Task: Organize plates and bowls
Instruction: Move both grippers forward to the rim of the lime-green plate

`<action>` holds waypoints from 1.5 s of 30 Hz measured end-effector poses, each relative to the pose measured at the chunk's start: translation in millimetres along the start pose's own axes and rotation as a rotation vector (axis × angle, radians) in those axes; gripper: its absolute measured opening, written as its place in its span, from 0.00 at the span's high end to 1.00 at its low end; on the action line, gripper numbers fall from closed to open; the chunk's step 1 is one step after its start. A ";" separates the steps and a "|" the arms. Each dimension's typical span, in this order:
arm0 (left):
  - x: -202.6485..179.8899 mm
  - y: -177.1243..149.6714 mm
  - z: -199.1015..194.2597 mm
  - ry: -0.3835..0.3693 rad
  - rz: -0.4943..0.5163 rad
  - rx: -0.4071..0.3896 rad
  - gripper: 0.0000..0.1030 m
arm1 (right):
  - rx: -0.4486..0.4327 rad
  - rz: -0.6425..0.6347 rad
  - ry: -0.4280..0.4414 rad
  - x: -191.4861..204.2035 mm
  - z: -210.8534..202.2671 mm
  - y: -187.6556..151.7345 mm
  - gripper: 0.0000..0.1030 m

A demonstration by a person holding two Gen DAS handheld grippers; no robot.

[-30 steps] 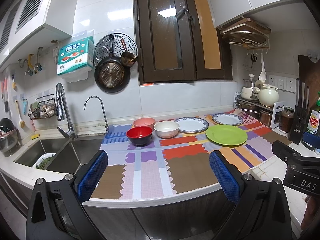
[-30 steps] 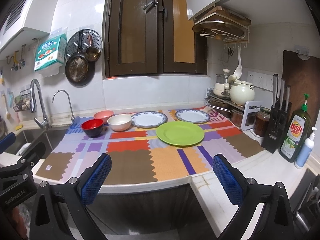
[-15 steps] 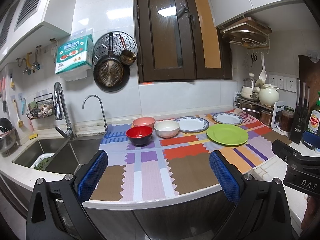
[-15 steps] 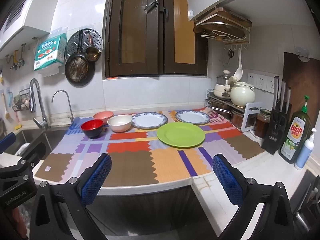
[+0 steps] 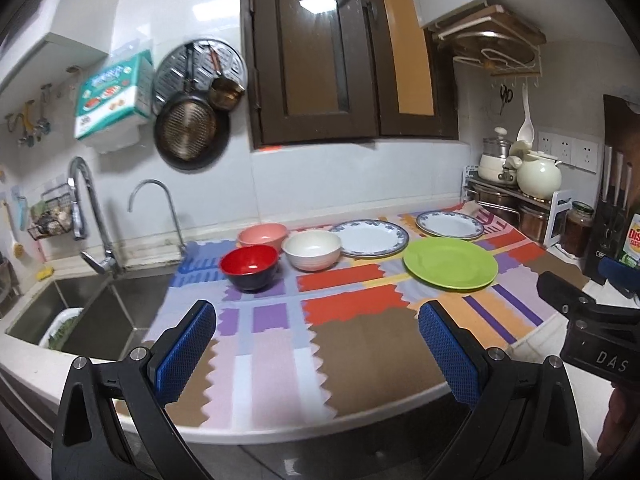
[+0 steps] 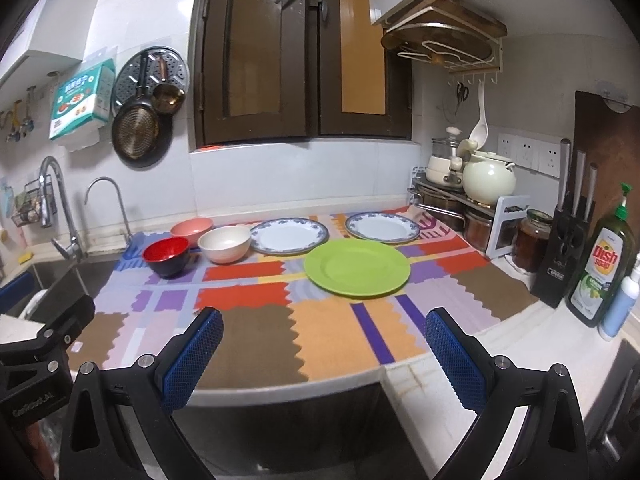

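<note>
On a patchwork mat (image 5: pixel 280 344) lie a red bowl (image 5: pixel 249 268), a pink bowl (image 5: pixel 262 235), a white bowl (image 5: pixel 312 249), two blue-rimmed white plates (image 5: pixel 370 233) (image 5: pixel 450 224) and a green plate (image 5: pixel 450 263). The same items show in the right wrist view: red bowl (image 6: pixel 166 256), pink bowl (image 6: pixel 191 227), white bowl (image 6: pixel 224 243), blue-rimmed plates (image 6: pixel 289 235) (image 6: pixel 382 227), green plate (image 6: pixel 357 267). My left gripper (image 5: pixel 316 344) is open and empty over the counter's front edge. My right gripper (image 6: pixel 324 350) is open and empty, right of it.
A sink (image 5: pixel 80 312) with two taps lies left of the mat. A pot rack (image 6: pixel 460 204), a jar, a knife block (image 6: pixel 564 248) and a dish soap bottle (image 6: pixel 600 276) stand at the right. Pans hang on the wall.
Both grippers have moved forward and closer to the counter; the dishes look larger. The left view has tilted slightly. Nothing on the mat has moved.
</note>
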State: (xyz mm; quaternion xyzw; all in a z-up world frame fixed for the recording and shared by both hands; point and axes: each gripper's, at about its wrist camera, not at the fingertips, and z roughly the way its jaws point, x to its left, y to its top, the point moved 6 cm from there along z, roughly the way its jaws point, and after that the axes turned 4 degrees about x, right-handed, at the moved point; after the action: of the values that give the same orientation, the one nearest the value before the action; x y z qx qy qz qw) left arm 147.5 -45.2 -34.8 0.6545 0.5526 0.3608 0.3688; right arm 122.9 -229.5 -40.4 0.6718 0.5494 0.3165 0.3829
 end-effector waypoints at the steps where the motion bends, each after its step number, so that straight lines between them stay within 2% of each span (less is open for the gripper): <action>1: -3.7 3.6 9.2 -0.011 -0.003 0.010 0.00 | 0.006 0.000 0.001 -2.4 8.4 2.8 0.01; 10: -41.1 32.9 82.2 -0.004 -0.012 0.062 0.00 | 0.041 0.006 0.013 -37.4 88.9 35.0 0.01; 15: -60.1 39.4 118.1 0.025 -0.030 0.091 0.00 | 0.074 0.014 0.034 -56.6 128.2 43.6 0.01; 20: -76.6 46.5 148.7 0.009 -0.016 0.126 0.00 | 0.109 0.057 0.042 -73.4 157.7 45.8 0.01; 27: -99.2 56.2 199.8 -0.042 0.024 0.154 0.00 | 0.147 0.101 -0.009 -94.7 200.0 47.4 0.01; 32: -115.0 58.7 242.6 -0.082 0.042 0.212 0.02 | 0.188 0.134 -0.064 -111.5 232.6 49.6 0.01; 45: -144.9 42.2 323.1 -0.128 0.024 0.337 0.04 | 0.252 0.124 -0.154 -141.7 312.2 50.1 0.01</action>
State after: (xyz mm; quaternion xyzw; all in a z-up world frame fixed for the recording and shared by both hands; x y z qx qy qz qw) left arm 432.4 -220.7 -158.0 0.7353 0.5727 0.2253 0.2840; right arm 384.1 -425.7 -155.9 0.7696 0.5111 0.2156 0.3163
